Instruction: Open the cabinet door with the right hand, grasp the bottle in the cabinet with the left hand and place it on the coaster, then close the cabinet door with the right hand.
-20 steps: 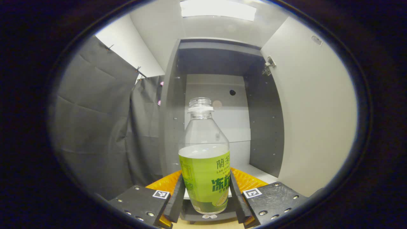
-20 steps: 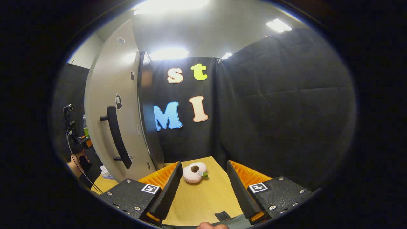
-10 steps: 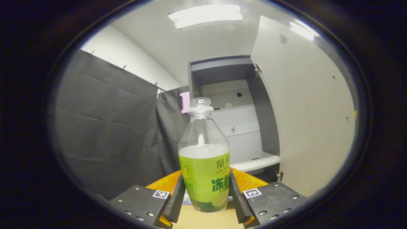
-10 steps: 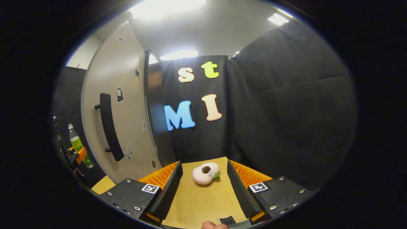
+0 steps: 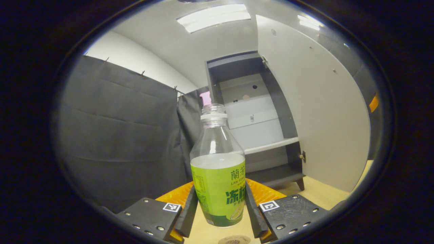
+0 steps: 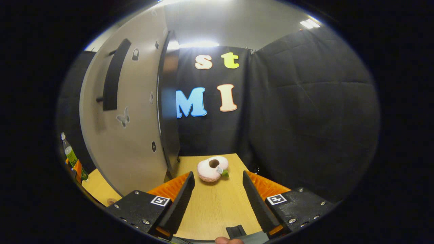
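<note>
My left gripper (image 5: 220,210) is shut on a clear bottle (image 5: 217,169) with a green label and no cap, holding it upright just above the wooden table. A round brown coaster (image 5: 234,240) peeks out right below the bottle. Behind stands the grey cabinet (image 5: 251,112), its pale door (image 5: 315,108) swung open to the right. In the right gripper view, my right gripper (image 6: 217,200) stands open over the table, with the open door (image 6: 125,135) and its black handle (image 6: 113,79) up to the left. The bottle (image 6: 72,157) and the left gripper (image 6: 76,167) are small at the far left.
A pink plush doughnut (image 6: 212,168) lies on the wooden table (image 6: 210,210) just ahead of my right gripper. Black cloth walls (image 5: 118,135) close the booth on the left and right. A small dark object (image 6: 235,231) sits at the table's near edge.
My left gripper drew the bottle out of the cabinet and down toward the table, and the coaster came into sight below it. My right gripper sank lower, so the door handle rose in its view.
</note>
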A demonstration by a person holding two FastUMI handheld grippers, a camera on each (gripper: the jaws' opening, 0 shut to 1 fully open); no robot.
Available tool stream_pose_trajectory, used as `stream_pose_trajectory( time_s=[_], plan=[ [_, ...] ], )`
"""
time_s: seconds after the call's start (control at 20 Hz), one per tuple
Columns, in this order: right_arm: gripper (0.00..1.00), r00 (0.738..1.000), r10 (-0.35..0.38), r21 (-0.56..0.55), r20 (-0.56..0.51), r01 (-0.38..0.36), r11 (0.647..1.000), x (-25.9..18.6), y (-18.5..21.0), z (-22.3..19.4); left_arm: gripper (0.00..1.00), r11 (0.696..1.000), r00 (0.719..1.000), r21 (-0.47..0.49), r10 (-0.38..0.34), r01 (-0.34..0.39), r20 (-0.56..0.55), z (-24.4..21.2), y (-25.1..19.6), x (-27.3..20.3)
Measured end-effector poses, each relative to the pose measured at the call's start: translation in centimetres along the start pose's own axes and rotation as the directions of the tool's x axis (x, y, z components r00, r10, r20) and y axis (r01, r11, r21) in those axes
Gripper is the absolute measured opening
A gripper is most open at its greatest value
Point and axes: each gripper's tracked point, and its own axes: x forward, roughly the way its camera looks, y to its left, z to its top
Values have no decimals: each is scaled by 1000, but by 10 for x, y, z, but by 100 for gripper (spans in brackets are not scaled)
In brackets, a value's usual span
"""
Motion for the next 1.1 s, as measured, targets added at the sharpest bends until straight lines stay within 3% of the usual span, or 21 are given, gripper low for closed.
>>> stream_pose_trajectory(
  time_s=[0.15, 0.25, 0.45, 0.8, 0.85, 0.9, 1.0, 1.05, 1.1],
  plan=[
    [88, 998, 13, -24, -53, -14, 1000, -1, 9, -36, 69, 1000, 999, -28, 6, -7, -45, -72, -8, -11],
    [88, 993, 17, -96, -114, -28, 995, -3, 11, -63, 69, 999, 998, -35, 30, -33, -62, -111, -11, -15],
    [91, 984, 28, -137, -174, -52, 989, -1, 14, -91, 69, 994, 991, -70, 80, -87, -106, -161, -1, -10],
    [92, 973, 78, -168, -218, -116, 979, -11, 36, -109, 68, 990, 990, -86, 104, -112, -93, -186, 1, -21],
    [92, 972, 81, -174, -220, -121, 977, -13, 37, -109, 62, 989, 990, -91, 107, -115, -93, -187, 3, -24],
    [92, 971, 86, -172, -224, -127, 977, -12, 39, -111, 69, 989, 990, -93, 110, -119, -91, -187, 5, -25],
    [92, 967, 95, -166, -238, -137, 977, -13, 42, -114, 69, 989, 990, -94, 110, -118, -88, -185, 3, -27],
    [92, 965, 101, -163, -241, -142, 976, -14, 45, -114, 75, 988, 989, -100, 112, -121, -92, -188, 3, -26],
    [92, 965, 103, -165, -240, -145, 976, -14, 45, -113, 71, 987, 990, -108, 111, -120, -89, -188, 3, -25]
  ],
)
